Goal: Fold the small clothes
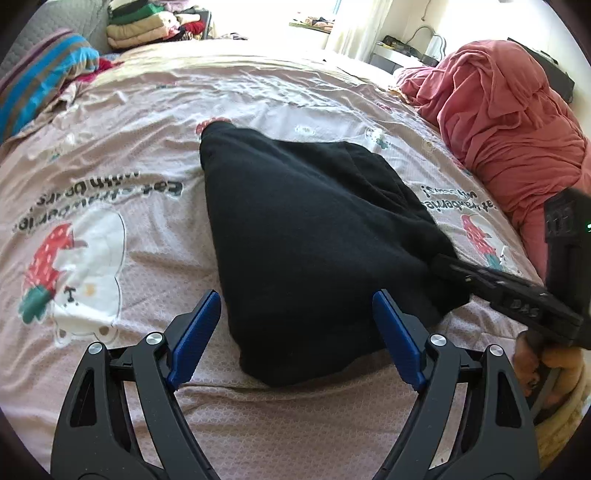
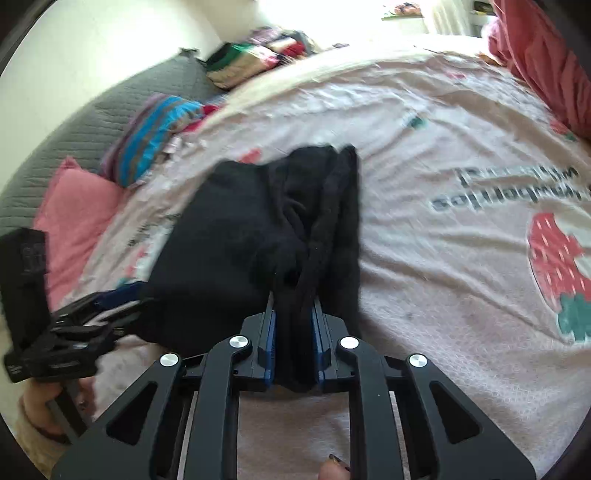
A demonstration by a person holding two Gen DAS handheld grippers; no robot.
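Observation:
A small black garment [image 1: 303, 236] lies on the pink printed bedsheet [image 1: 147, 110], partly folded into a wedge. My left gripper [image 1: 295, 317] hangs open over its near corner, its blue pads on either side of the cloth and clear of it. My right gripper [image 2: 293, 314] is shut on a bunched edge of the black garment [image 2: 229, 236], the fabric squeezed between its blue pads. In the left wrist view the right gripper [image 1: 443, 264] comes in from the right, its tip buried in the garment's right edge. The left gripper [image 2: 122, 295] shows at the garment's left side in the right wrist view.
A heap of red-pink cloth [image 1: 509, 122] lies at the right of the bed. A blue striped pillow [image 1: 40, 77] and stacked folded clothes [image 1: 144, 26] sit at the far left. A pink pillow [image 2: 77, 218] and grey quilted headboard [image 2: 92, 122] border the left side.

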